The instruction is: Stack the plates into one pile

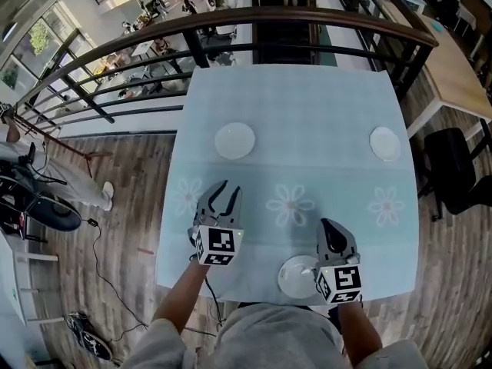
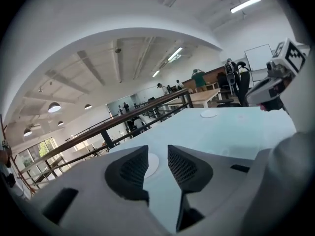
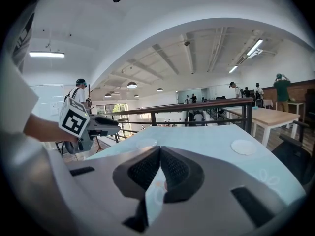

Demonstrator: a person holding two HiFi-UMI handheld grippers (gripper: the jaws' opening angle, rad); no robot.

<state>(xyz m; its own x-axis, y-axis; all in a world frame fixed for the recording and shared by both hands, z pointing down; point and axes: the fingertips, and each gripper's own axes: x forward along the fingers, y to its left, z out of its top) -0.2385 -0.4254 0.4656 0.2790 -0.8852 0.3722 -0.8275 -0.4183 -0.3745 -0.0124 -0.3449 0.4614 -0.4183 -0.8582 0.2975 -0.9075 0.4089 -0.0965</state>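
The head view looks steeply down from above the person onto the whole table (image 1: 307,98), with the railing (image 1: 307,18) beyond its far edge. Each gripper view sits low, close behind its own jaws, and faces across the table toward that railing. All three views share the tabletop, the left far plate (image 1: 234,141) and the right far plate (image 1: 384,143). The left gripper view catches the right gripper (image 2: 265,106) at its right edge. The right gripper view catches the left gripper (image 3: 116,127) at its left.

table (image 1: 307,102) carries three white plates (image 1: 234,141)
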